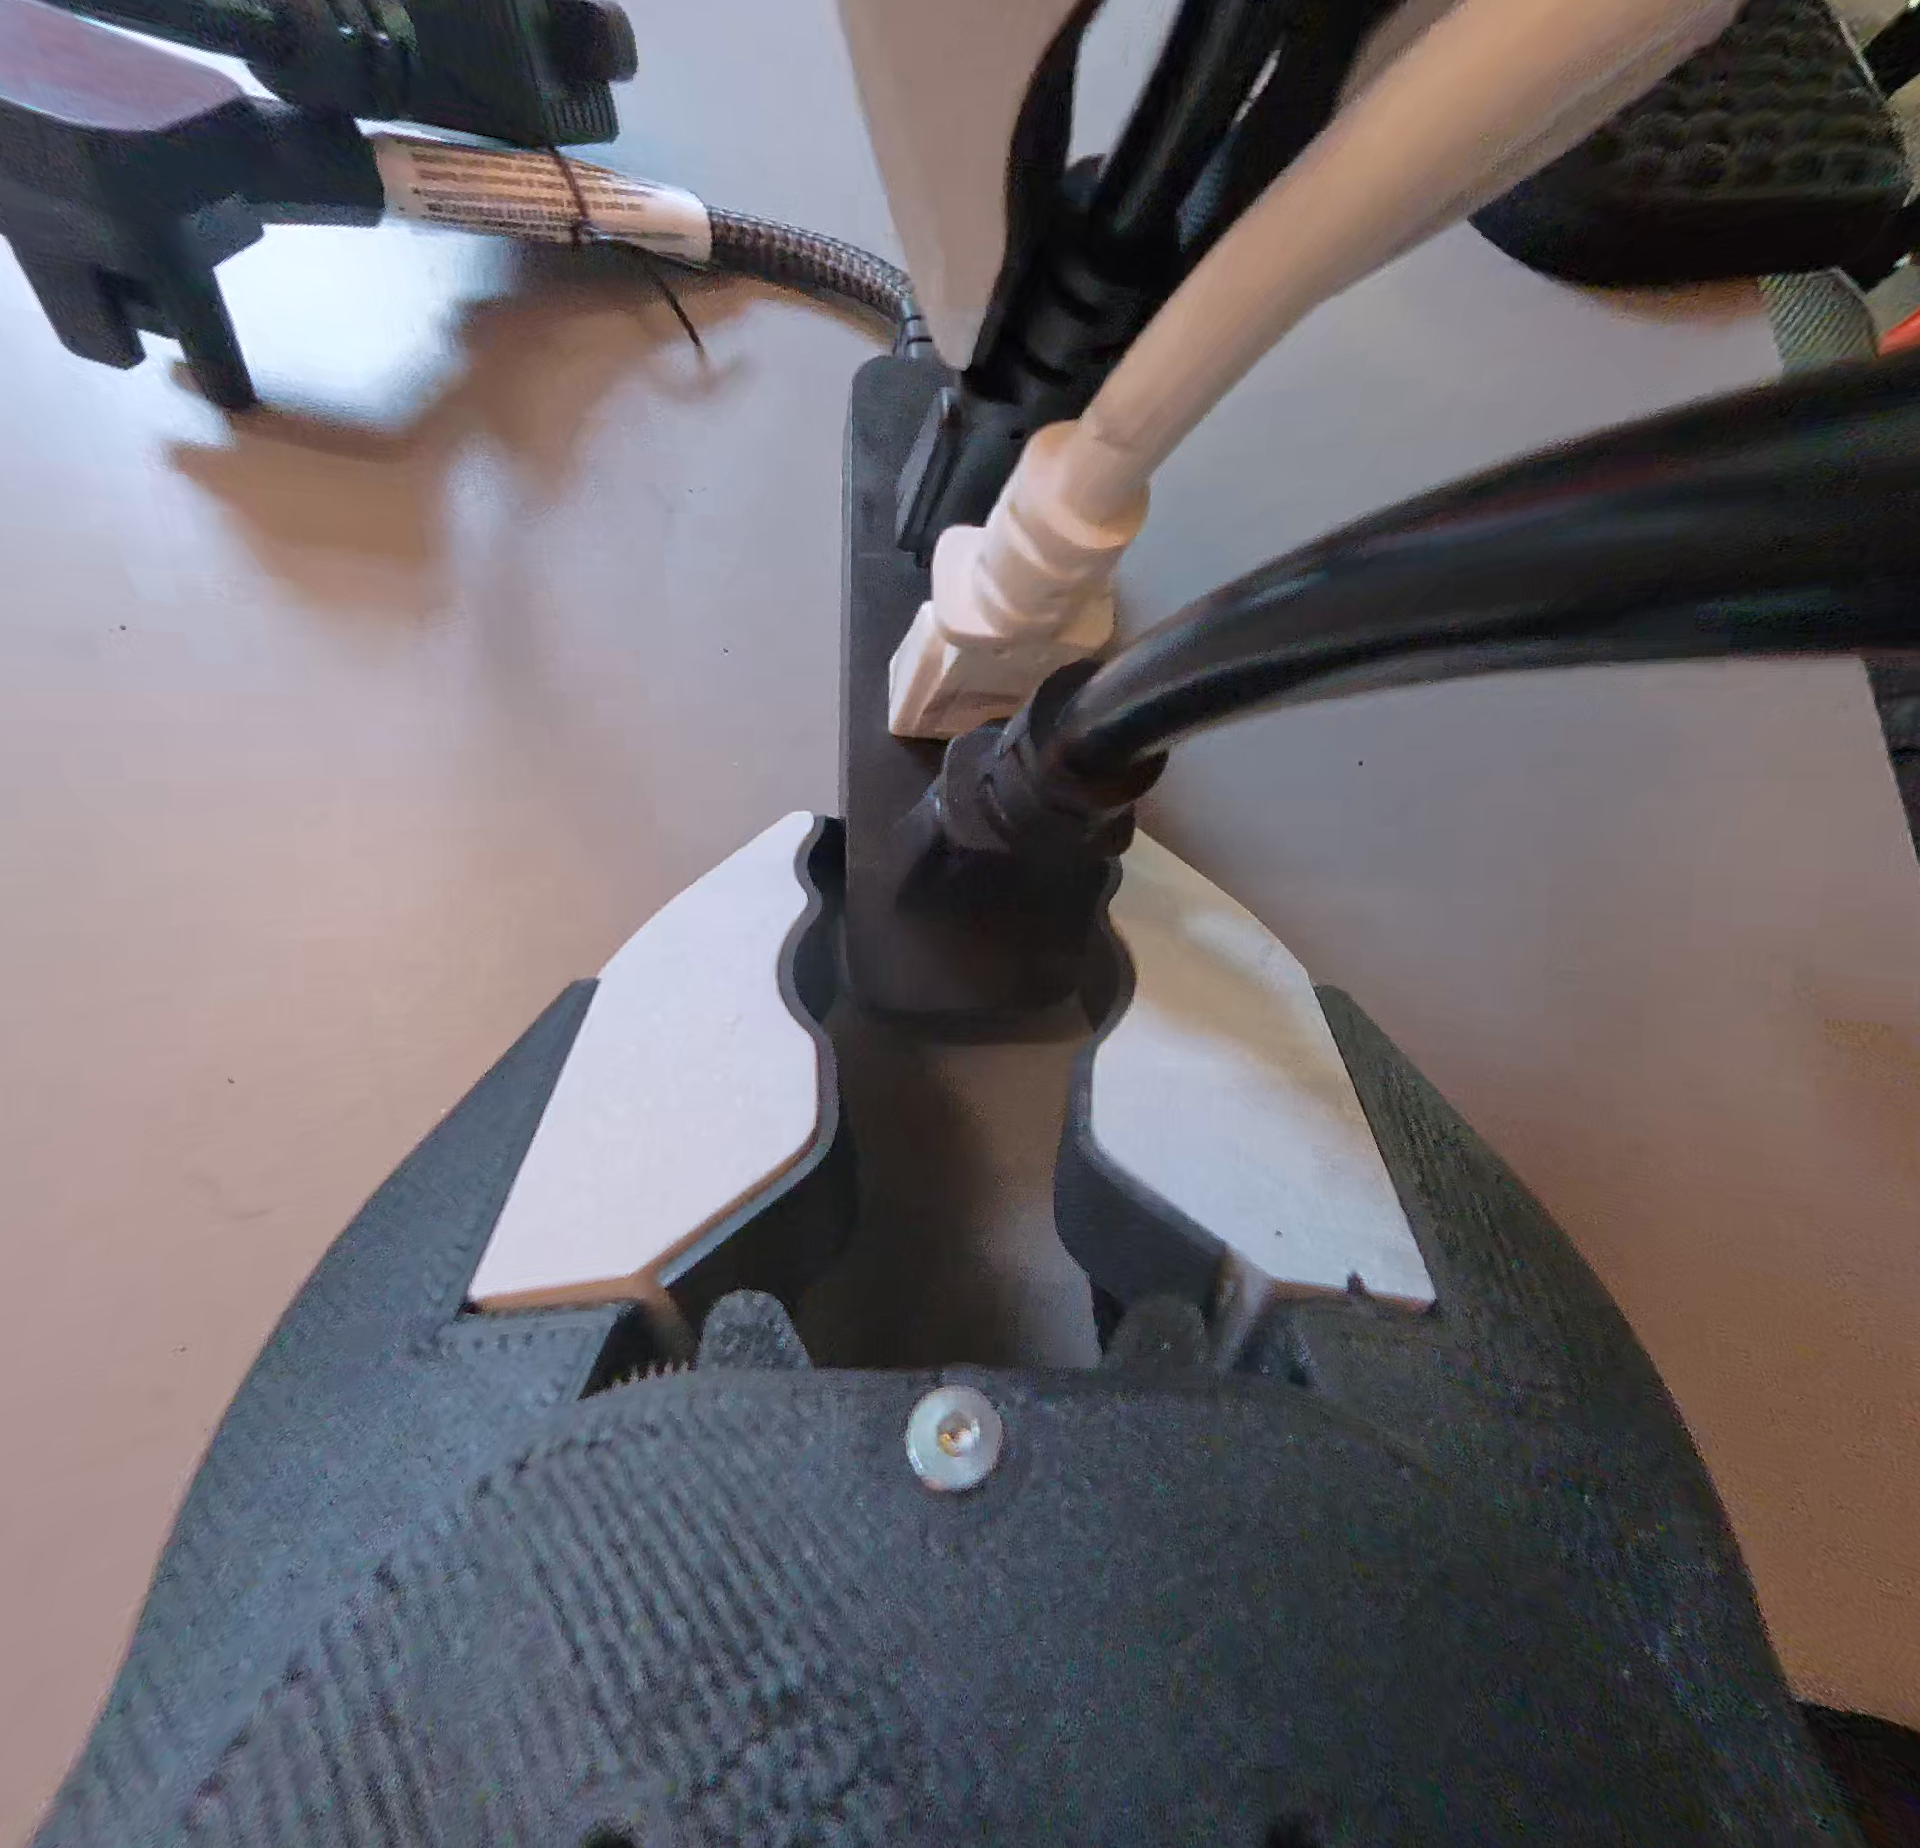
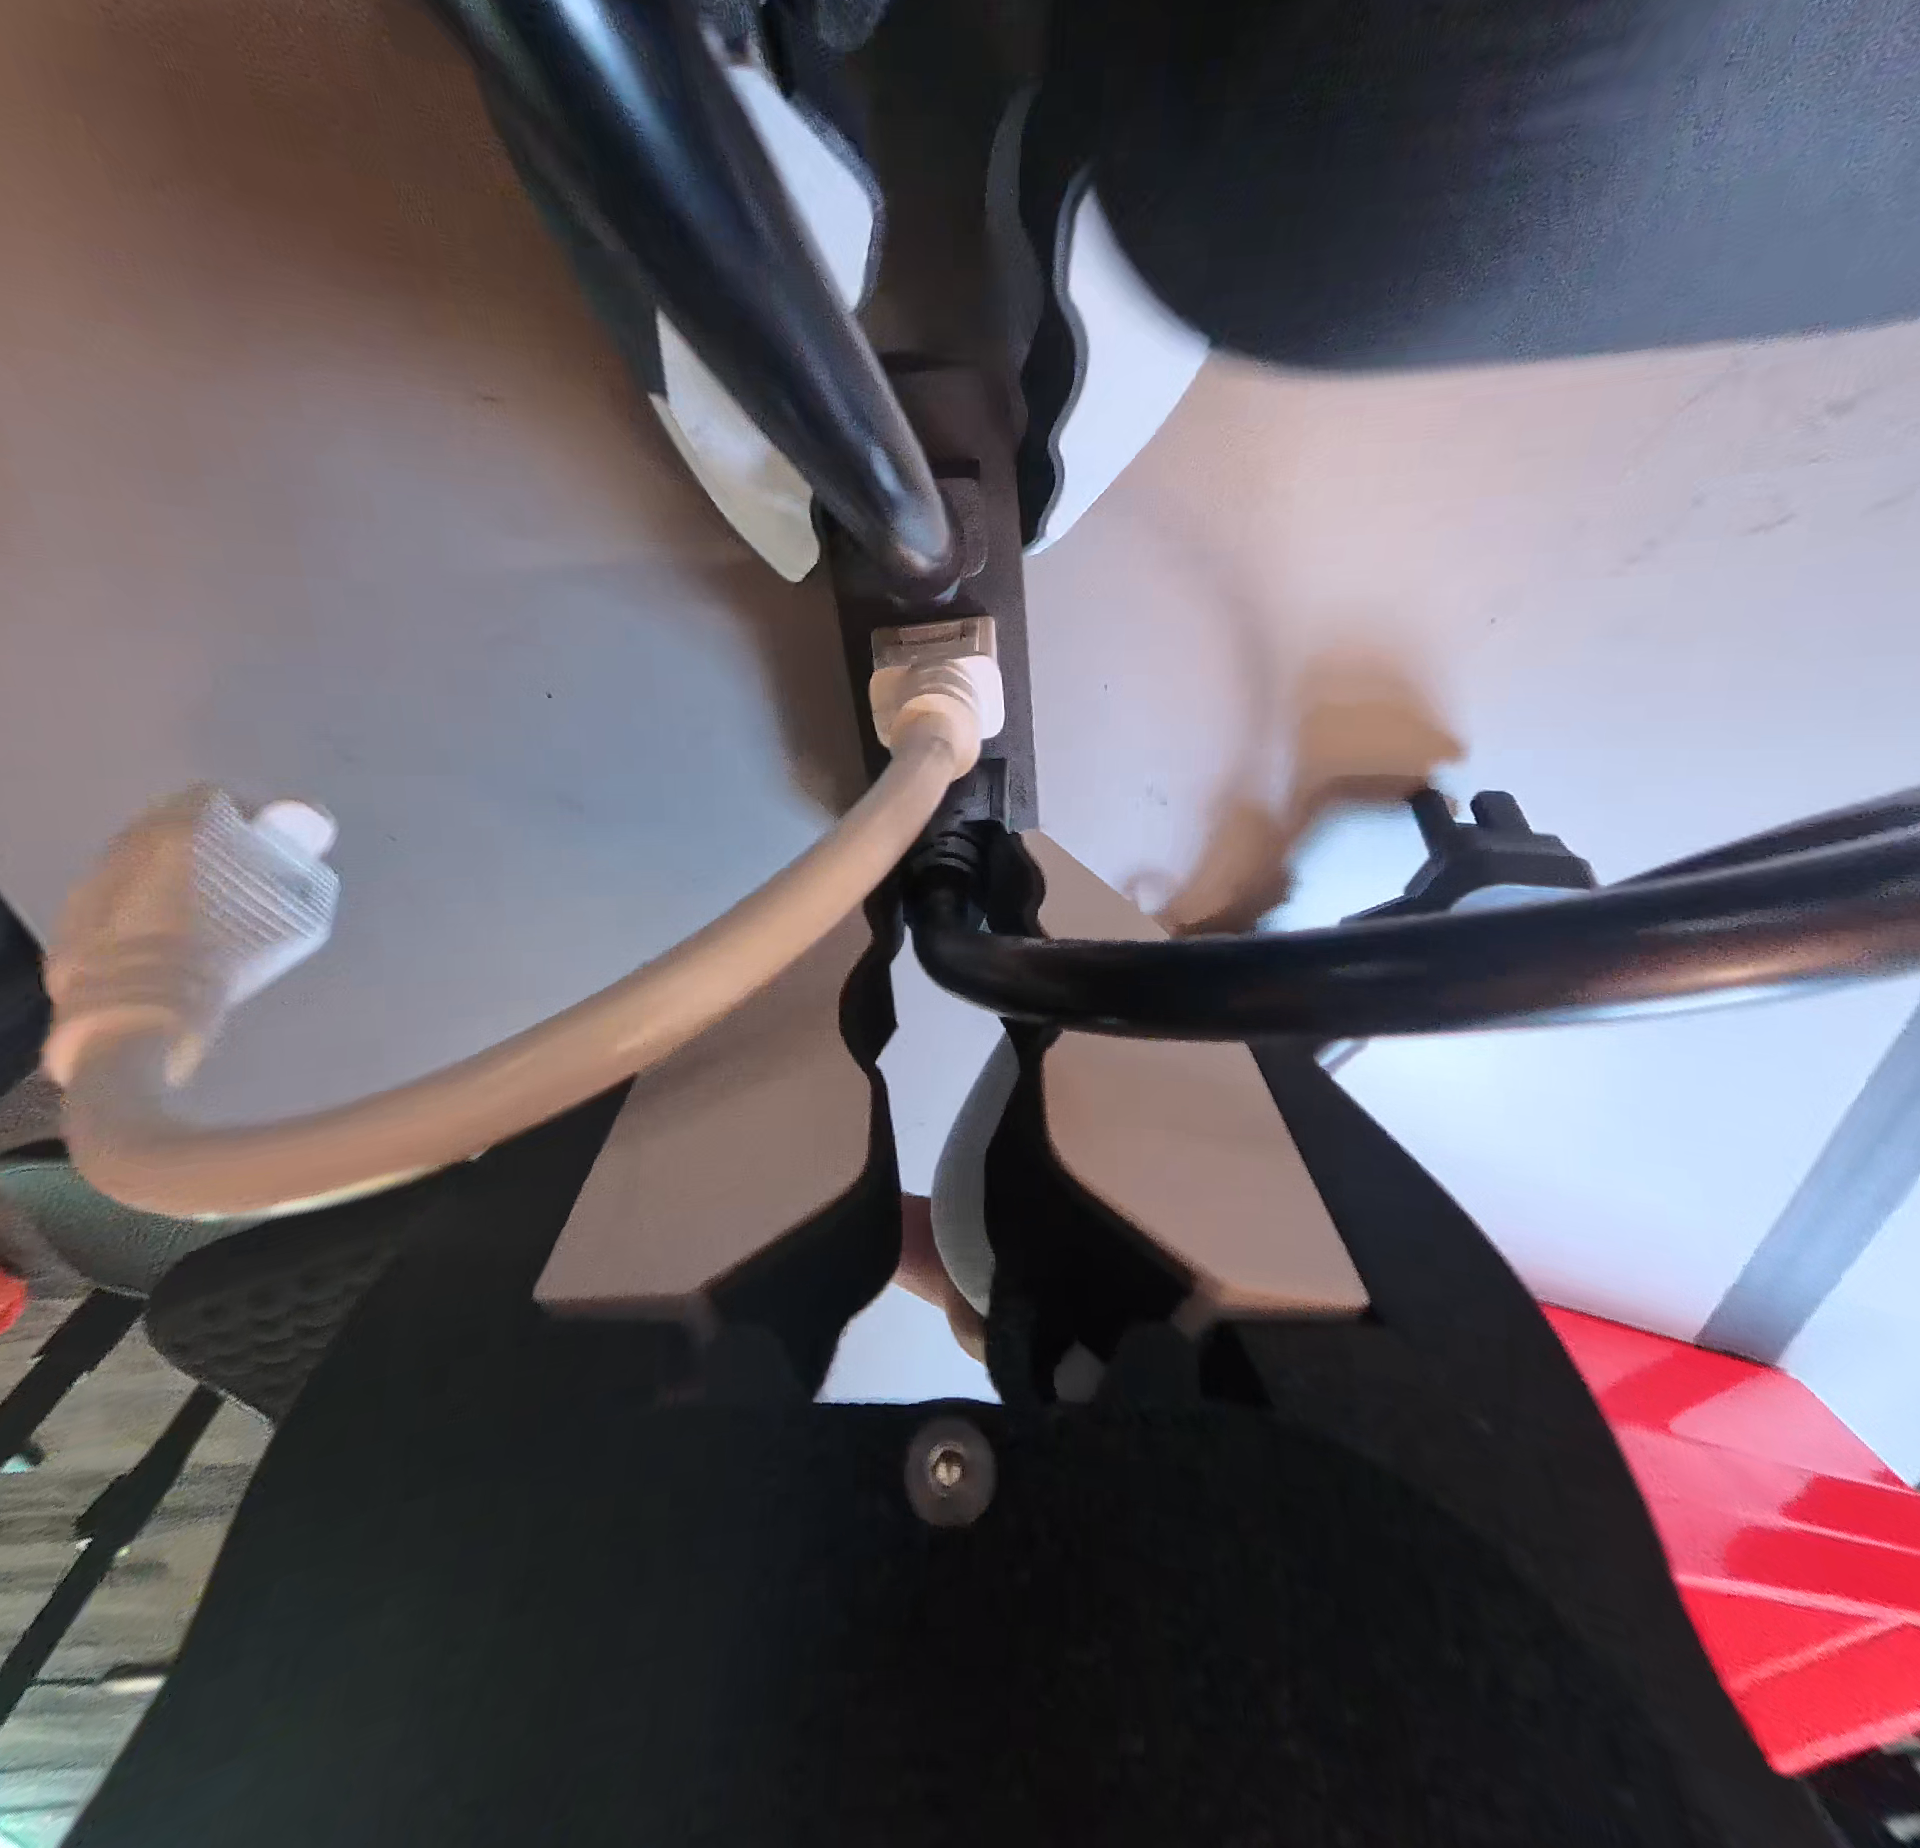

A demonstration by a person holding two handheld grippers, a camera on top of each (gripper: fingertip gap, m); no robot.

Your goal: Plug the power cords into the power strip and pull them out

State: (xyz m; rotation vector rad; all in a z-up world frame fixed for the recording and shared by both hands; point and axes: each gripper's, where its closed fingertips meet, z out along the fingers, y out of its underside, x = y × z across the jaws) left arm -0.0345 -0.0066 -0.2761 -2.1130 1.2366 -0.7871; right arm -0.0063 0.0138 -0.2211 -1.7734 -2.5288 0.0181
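Observation:
A black power strip (image 1: 868, 551) lies on the pale table with three plugs in it. My left gripper (image 1: 966, 925) is shut on its near end, beside a black plug (image 1: 997, 842). A white plug (image 1: 997, 614) sits in the middle and another black plug (image 1: 966, 468) at the far end. In the right wrist view my right gripper (image 2: 956, 905) is shut on that far black plug (image 2: 961, 842), at the strip's (image 2: 1016, 686) end, just past the white plug (image 2: 935, 676). The right gripper's white finger (image 1: 914, 157) shows in the left wrist view.
Two loose black plugs (image 1: 468, 32) (image 1: 104, 219) lie at the far left; one has a braided cord (image 1: 800, 260) running to the strip. A loose black plug (image 2: 1486, 853) lies to the right. A red object (image 2: 1766, 1538) is past the table edge. Cords arc over the strip. The tips of one gripper are about 7 cm away from the tips of the other.

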